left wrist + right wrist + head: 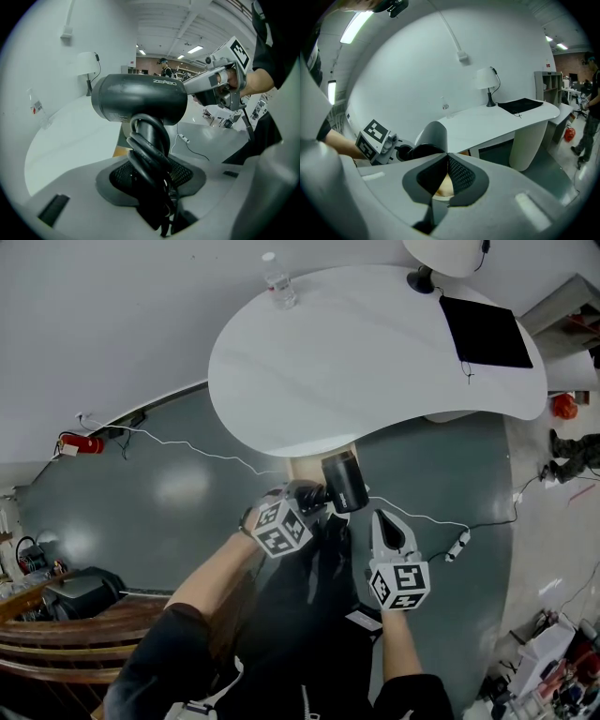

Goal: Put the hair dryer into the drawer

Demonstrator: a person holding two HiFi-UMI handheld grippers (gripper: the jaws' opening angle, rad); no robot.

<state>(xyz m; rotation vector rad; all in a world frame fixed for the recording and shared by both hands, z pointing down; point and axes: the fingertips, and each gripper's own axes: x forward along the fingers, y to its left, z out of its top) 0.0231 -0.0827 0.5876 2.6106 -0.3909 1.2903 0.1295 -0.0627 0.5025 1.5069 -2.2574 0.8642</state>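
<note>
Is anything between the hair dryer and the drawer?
Nothing visible does. The left gripper holds the hair dryer right at the tan drawer under the table edge; the shut right gripper sits beside it.

All three views closely share the hair dryer (344, 481).

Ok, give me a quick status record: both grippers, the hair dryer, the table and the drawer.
left gripper: shut on the hair dryer's cord-wrapped handle
right gripper: shut, nothing in it, apart from the dryer
hair dryer: held in the air near the table's edge
table: white; water bottle, black mat and lamp on it
drawer: cannot make one out
</note>
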